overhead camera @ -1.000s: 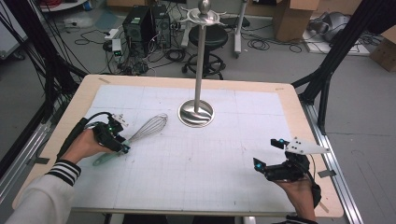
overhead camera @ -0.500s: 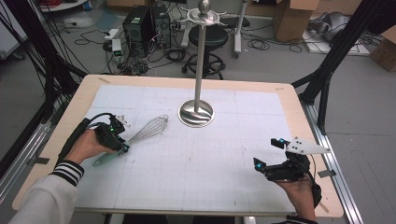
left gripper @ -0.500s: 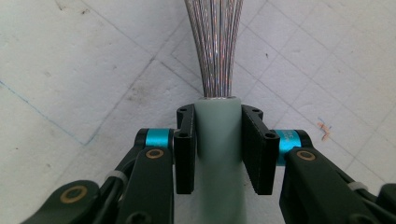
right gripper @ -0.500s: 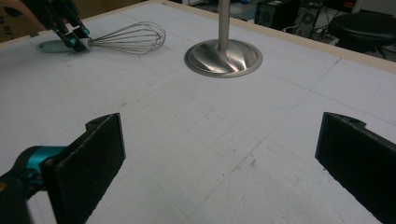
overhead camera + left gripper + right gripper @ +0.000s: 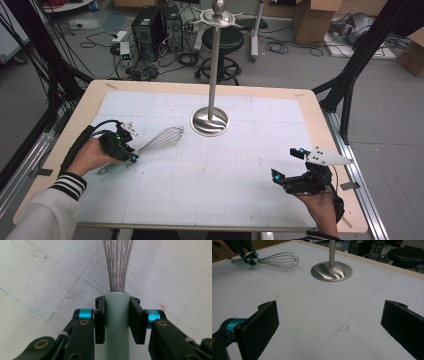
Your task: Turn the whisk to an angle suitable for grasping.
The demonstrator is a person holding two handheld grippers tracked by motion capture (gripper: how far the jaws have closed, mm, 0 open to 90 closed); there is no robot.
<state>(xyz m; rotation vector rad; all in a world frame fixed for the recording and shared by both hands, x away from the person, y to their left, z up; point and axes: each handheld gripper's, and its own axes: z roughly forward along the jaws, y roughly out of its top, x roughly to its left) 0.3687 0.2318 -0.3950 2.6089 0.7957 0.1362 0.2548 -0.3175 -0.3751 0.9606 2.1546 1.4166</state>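
A wire whisk [image 5: 162,139] with a pale green handle [image 5: 117,322] lies on the white gridded mat at the left. My left gripper [image 5: 129,151] is shut on that handle, just behind the wires, and the whisk [image 5: 278,260] rests low on the mat. A metal stand [image 5: 212,70] with a round base [image 5: 331,271] and a tall pole rises at the centre back. At the front right my right gripper [image 5: 290,163] hovers open, nothing between its jaws [image 5: 329,327].
The white mat [image 5: 210,170] covers most of the wooden table [image 5: 320,125]. Behind the table stand a stool [image 5: 220,40], computer cases and loose cables on the floor. Black frame posts rise at both sides.
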